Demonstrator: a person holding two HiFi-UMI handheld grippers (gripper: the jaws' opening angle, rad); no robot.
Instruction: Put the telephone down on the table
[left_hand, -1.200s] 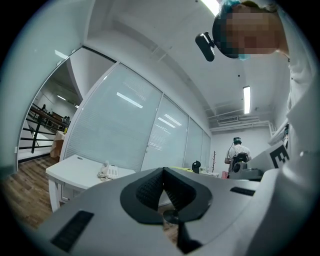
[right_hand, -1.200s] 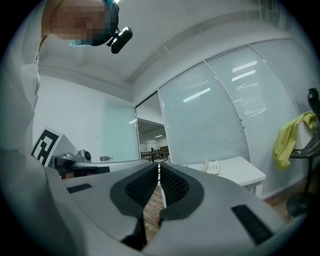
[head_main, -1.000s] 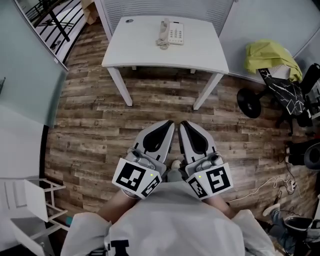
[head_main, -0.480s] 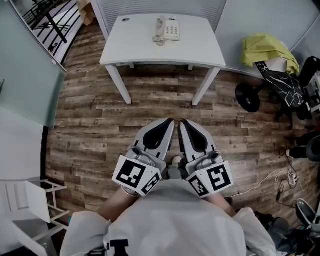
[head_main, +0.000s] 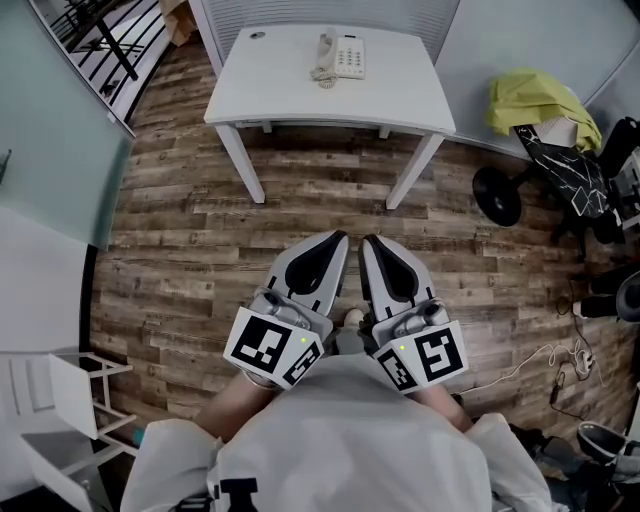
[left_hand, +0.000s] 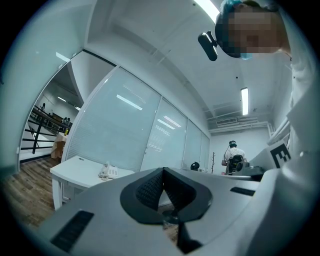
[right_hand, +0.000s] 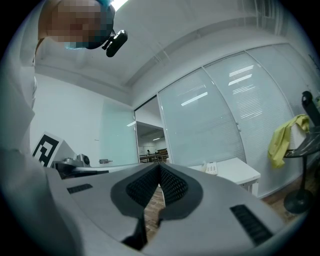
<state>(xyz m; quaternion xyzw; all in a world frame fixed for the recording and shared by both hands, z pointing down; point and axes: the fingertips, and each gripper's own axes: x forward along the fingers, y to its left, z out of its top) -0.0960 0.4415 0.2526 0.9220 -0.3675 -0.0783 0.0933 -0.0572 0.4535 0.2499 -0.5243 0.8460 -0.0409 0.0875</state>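
Resting on the far part of the white table (head_main: 280, 95), with its handset lying along its left side, the telephone (head_main: 338, 57) sits where the task wants it, so this reads as a moment with no handling under way (either the job is finished or a fresh round has not begun; I cannot say which). It is well apart from both grippers, with a stretch of plank floor (head_main: 190, 250) between the table legs and the person. That gap probably explains the hold: with nothing to carry, the tools are parked in a neutral, ready position rather than reaching. The left gripper (head_main: 338, 240) and the right gripper (head_main: 366, 244) are tucked against the person's waist, side by side and almost touching at the tips, their marker cubes nearest the white shirt (head_main: 350, 440). Both point roughly level, out toward the table. Each gripper view shows the ribbed pads clenched together at the tip with nothing between them, and the telephone small on the tabletop beyond. A yellow cloth (head_main: 540, 100) lies over something at the right, clear of everything.
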